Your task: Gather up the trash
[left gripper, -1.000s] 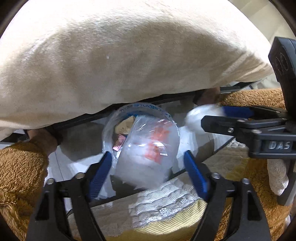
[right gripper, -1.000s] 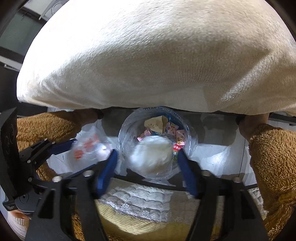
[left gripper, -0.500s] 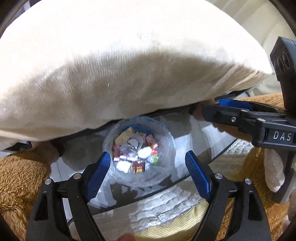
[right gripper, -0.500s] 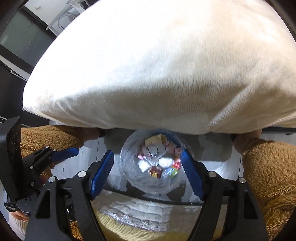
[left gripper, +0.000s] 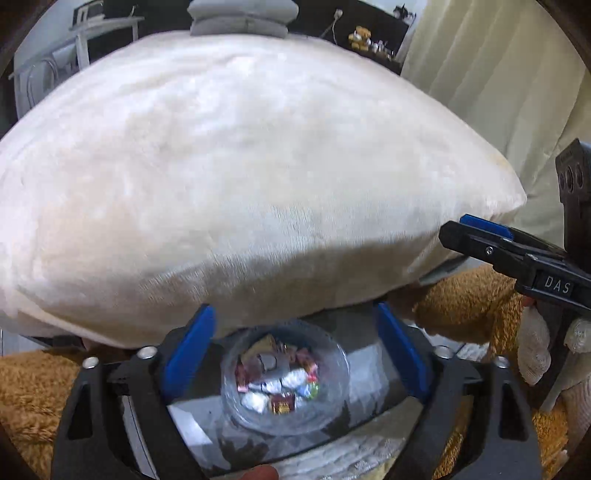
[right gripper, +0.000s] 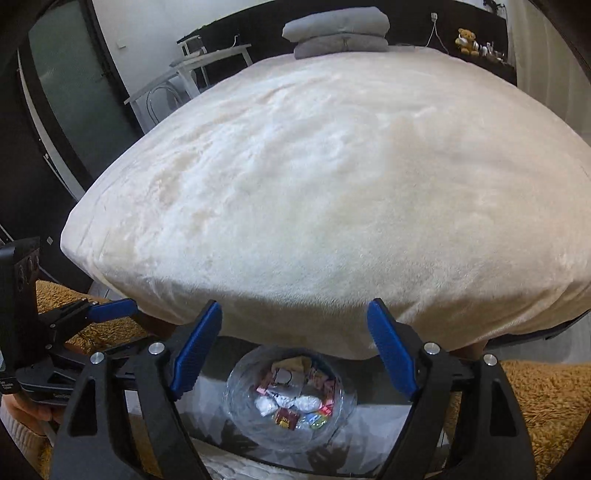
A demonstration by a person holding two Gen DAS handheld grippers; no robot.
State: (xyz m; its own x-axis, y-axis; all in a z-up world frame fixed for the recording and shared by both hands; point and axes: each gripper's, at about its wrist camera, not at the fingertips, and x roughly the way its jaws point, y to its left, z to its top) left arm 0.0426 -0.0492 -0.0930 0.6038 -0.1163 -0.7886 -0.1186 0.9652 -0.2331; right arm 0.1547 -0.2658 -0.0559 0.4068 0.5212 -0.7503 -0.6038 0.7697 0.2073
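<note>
A clear plastic trash bag (left gripper: 284, 384) lined in a round bin stands low in both views, also in the right wrist view (right gripper: 291, 400). It holds several crumpled wrappers and tissues (left gripper: 275, 384). My left gripper (left gripper: 295, 354) is open and empty, above the bin. My right gripper (right gripper: 295, 350) is open and empty, above the bin too. The right gripper shows at the right of the left wrist view (left gripper: 480, 236); the left gripper shows at the left of the right wrist view (right gripper: 107, 310).
A large cream plush cushion (left gripper: 236, 177) fills most of both views, just beyond the bin. Brown fuzzy fabric (right gripper: 535, 398) lies at both sides. A lace-edged cloth (left gripper: 332, 454) lies near the bin. Grey pillows (right gripper: 340, 33) sit far behind.
A plastic wrapper and a white tissue dropped from the grippers into the bag. Both grippers then rose and pulled back, so the bin looks smaller and the room behind shows.
</note>
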